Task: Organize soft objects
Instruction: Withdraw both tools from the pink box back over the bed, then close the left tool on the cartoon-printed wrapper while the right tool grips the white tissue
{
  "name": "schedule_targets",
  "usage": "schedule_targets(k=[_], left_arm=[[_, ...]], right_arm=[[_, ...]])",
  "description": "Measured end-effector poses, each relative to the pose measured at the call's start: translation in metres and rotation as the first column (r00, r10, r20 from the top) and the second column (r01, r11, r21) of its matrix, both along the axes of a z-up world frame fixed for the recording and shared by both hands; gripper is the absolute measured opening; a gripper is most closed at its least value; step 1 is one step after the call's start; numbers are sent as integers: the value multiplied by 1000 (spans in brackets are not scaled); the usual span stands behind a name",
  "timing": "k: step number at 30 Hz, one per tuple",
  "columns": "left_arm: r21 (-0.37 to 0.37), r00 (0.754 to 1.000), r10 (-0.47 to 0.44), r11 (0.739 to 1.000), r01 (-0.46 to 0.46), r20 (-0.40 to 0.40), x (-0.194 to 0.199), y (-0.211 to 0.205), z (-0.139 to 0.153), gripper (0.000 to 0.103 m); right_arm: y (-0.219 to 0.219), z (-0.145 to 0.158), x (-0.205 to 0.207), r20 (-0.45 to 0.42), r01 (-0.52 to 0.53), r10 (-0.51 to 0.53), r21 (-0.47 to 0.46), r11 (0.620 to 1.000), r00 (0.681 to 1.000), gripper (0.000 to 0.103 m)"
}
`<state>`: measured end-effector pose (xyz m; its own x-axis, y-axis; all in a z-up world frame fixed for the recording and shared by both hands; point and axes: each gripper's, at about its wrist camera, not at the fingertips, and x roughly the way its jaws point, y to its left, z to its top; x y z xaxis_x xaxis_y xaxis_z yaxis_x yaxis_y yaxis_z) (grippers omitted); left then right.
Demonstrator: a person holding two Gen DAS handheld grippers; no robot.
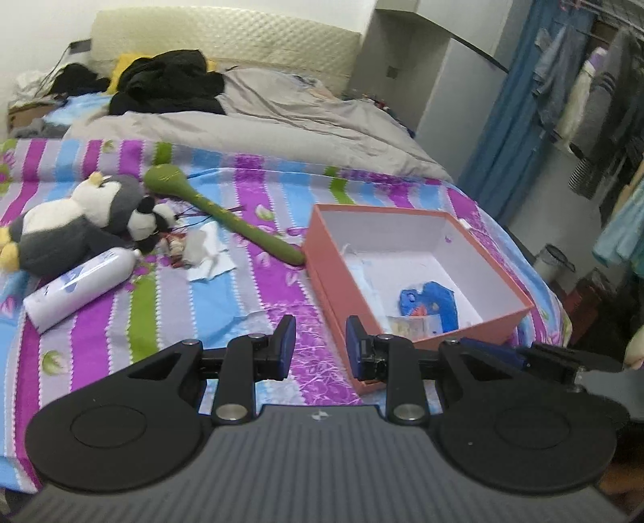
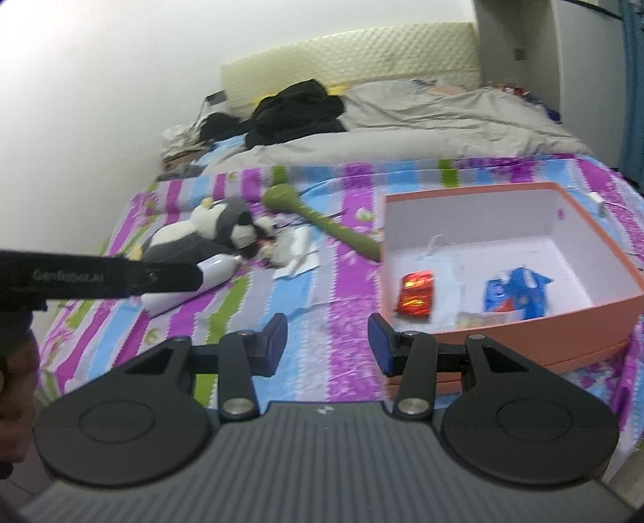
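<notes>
My left tongs and right tongs both hang partly open over the striped bedsheet, gripping nothing. The plush penguin and small panda lie beside a white bottle, well left of the orange box. A grey duvet is rumpled below the headboard.

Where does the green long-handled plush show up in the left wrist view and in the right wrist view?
Left wrist: green plush lies diagonally left of centre, its thin end by the orange box.
Right wrist: green plush lies above centre, left of the orange box.
Shared landmark: the penguin toy, left of it.
</notes>
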<state>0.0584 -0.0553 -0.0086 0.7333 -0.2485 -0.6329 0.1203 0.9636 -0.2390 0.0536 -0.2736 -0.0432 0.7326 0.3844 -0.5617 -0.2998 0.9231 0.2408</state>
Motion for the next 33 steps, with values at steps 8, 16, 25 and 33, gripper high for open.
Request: schedule_targets(k=[8,16,25,33], left_arm=[[-26,995,94,995,-95,-39,-6,47,-15,31],[-55,984,168,984,-172,-67,2,88,-38,43],[-89,968,225,968,-234,-109,53,126,-68,43],[-113,962,242,960,-257,-126,122,147,-98,43]], right_arm=[[34,-4,2,-16,-68,68,-16,998,998,47],[68,-18,17,-61,-120,117,-44,992,991,47],[102,-31,64,-88,-148,143,-55,987,986,47],[118,-54,125,-145,-128,122,-35,991,982,47]])
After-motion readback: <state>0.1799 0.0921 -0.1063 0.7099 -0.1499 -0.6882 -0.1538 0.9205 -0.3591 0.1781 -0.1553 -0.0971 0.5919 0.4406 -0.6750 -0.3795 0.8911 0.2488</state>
